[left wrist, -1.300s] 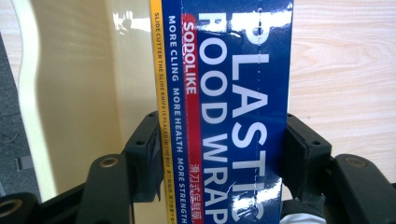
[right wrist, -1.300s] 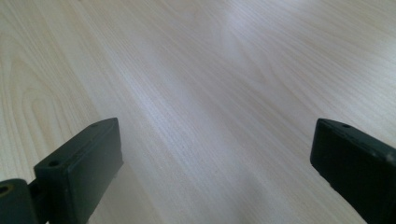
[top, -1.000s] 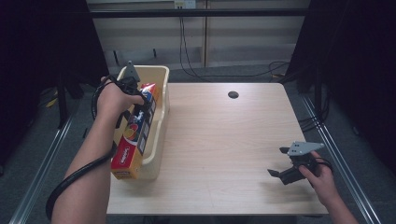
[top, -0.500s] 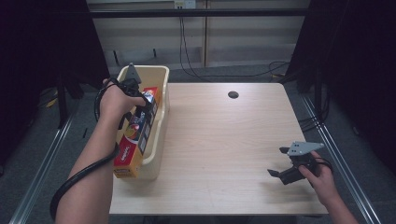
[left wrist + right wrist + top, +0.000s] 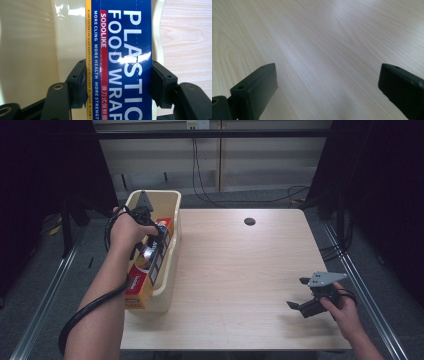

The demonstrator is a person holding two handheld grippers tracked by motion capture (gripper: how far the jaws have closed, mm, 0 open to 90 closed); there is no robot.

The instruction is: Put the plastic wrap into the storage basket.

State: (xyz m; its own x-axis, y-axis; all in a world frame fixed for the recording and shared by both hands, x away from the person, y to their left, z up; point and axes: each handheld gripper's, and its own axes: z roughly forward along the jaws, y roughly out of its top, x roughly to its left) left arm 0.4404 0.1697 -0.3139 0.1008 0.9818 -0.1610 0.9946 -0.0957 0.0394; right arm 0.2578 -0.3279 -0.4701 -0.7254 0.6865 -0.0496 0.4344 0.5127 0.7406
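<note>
High view: my left gripper [image 5: 150,240] is down in the cream bin [image 5: 172,200] at the table's [image 5: 240,270] left edge, jaws closed on the plastic wrap box [image 5: 141,280]. The box lies lengthwise in the bin, its near end poking over the rim. Right gripper [image 5: 306,304] sits low over bare tabletop, well apart.

Left gripper view: both pads press the box's blue face between them; bin wall just beyond the left jaw, table past the right.

Right gripper view: jaws spread wide, nothing between, wood ahead.

Looks like a grasp step, though placing or lifting I can't tell. If lifting, go straight up to clear the rim.
</note>
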